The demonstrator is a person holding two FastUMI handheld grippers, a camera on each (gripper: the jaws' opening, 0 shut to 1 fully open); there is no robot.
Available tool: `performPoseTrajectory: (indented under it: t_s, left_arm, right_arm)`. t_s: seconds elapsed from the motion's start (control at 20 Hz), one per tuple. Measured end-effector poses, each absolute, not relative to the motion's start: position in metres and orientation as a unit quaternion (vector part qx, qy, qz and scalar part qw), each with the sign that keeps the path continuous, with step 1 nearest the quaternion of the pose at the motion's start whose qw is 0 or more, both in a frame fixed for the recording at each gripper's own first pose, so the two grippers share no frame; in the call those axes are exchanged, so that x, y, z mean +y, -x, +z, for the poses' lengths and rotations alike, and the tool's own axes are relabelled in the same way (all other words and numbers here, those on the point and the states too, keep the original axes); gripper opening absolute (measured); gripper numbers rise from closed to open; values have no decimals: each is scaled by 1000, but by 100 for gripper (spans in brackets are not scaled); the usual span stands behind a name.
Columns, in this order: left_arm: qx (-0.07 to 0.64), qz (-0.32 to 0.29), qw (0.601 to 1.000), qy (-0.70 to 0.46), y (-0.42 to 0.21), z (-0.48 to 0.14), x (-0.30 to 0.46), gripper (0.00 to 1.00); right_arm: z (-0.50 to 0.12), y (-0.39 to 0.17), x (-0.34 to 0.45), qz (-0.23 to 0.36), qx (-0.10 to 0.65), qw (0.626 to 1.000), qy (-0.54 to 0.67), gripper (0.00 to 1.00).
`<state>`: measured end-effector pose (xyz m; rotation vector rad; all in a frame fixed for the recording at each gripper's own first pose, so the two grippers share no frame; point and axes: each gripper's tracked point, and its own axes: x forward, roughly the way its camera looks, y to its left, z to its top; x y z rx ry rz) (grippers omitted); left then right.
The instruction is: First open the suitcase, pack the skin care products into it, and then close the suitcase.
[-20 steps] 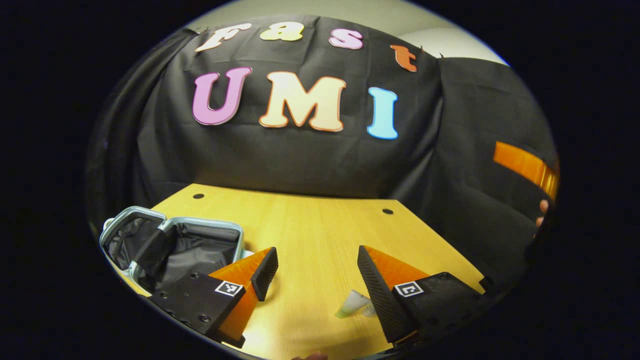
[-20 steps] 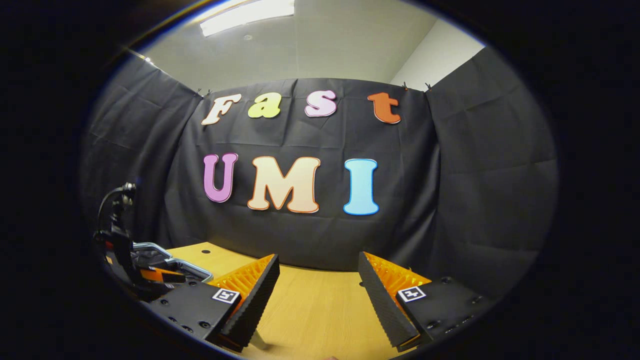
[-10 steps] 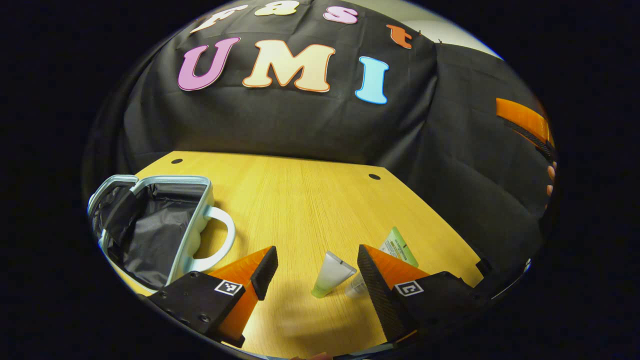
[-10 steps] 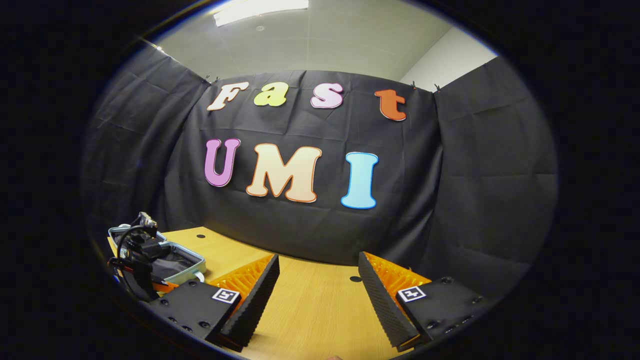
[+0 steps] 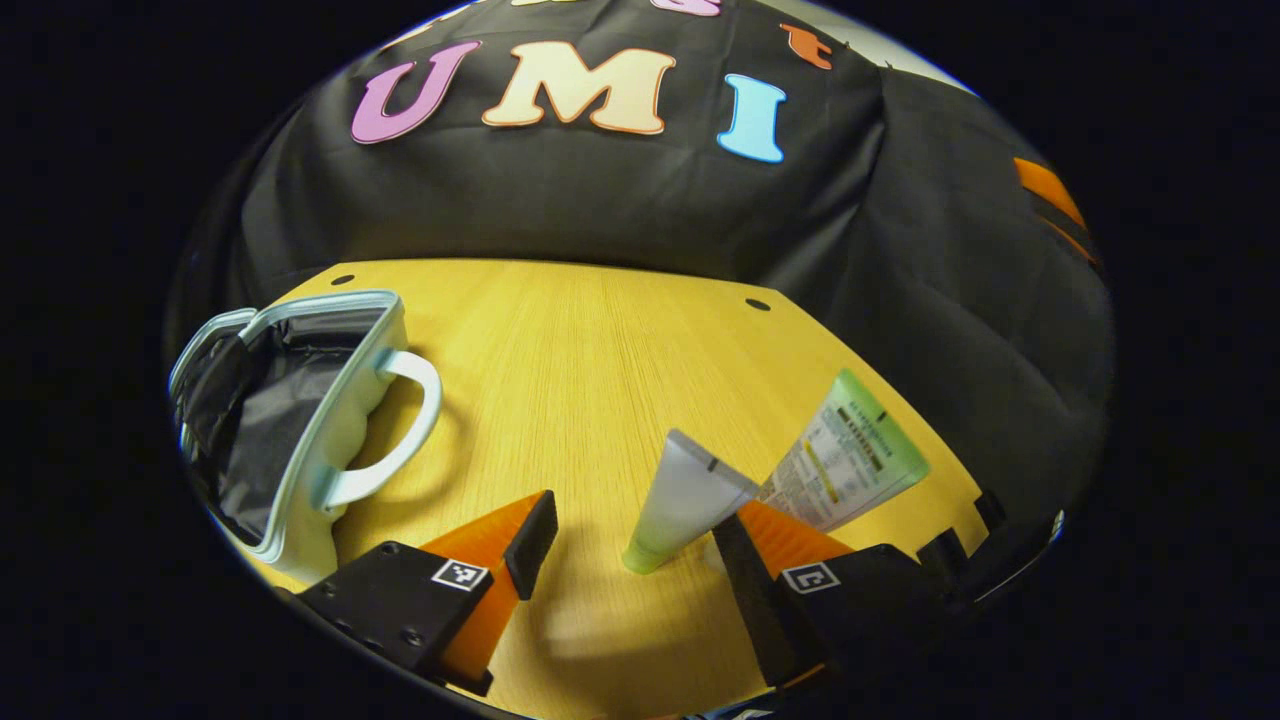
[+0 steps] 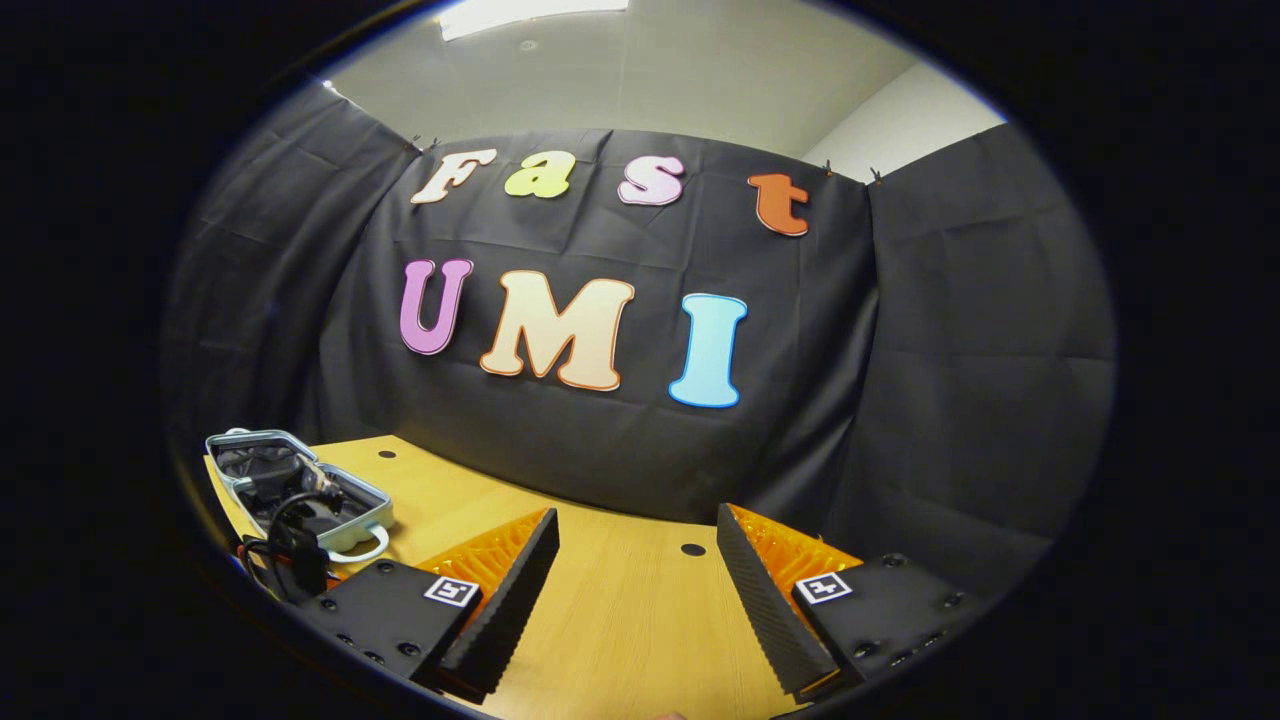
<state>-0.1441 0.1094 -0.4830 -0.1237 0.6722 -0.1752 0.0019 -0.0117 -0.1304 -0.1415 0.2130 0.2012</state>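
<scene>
Two tubes of skin care product lie on the table (image 5: pixel 600 340), well apart from the open suitcase (image 5: pixel 300 420), which stands with its dark lining exposed and its handle (image 5: pixel 400 420) toward the tubes. The frosted tube (image 5: pixel 680 500) lies nearest the suitcase; the labelled green-ended tube (image 5: pixel 850 455) lies just beside it on the side away from the suitcase, their cap ends close together.

The step in hand appears to be picking up the frosted tube. The left gripper (image 5: pixel 630 545) has its fingers spread apart with nothing between them. The tube's cap end sits in the gap, nearer the finger away from the suitcase, and the body angles away across that finger's tip. For a sound grasp, the gripper should shift slightly away from the suitcase to centre the tube, descend until the pads flank the tube body, and close across its flat width without catching the green-ended tube.

The right gripper (image 6: pixel 635 590) hangs above the table with fingers apart and empty, the suitcase (image 6: pixel 300 490) far off to one side.
</scene>
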Motion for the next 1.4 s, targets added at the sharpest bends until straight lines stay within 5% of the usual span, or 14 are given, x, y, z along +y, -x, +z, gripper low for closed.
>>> performPoseTrajectory:
  t_s: [0.1, 0.3, 0.9, 1.4]
  left_arm:
    - [334, -89, 936, 64, 144, -490, 108, 80]
    - [340, -75, 936, 44, 139, -501, 120, 19]
    - [318, -49, 946, 41, 144, -398, 161, 18]
    - [310, 32, 949, 40, 177, -337, 226, 18]
  right_arm:
    - [-134, 2, -12, 101, 110, 986, 77, 98]
    - [-142, 9, -1, 117, 113, 983, 81, 99]
    - [-249, 59, 99, 242, 189, 951, 37, 99]
    - [-376, 81, 132, 270, 296, 916, 31, 99]
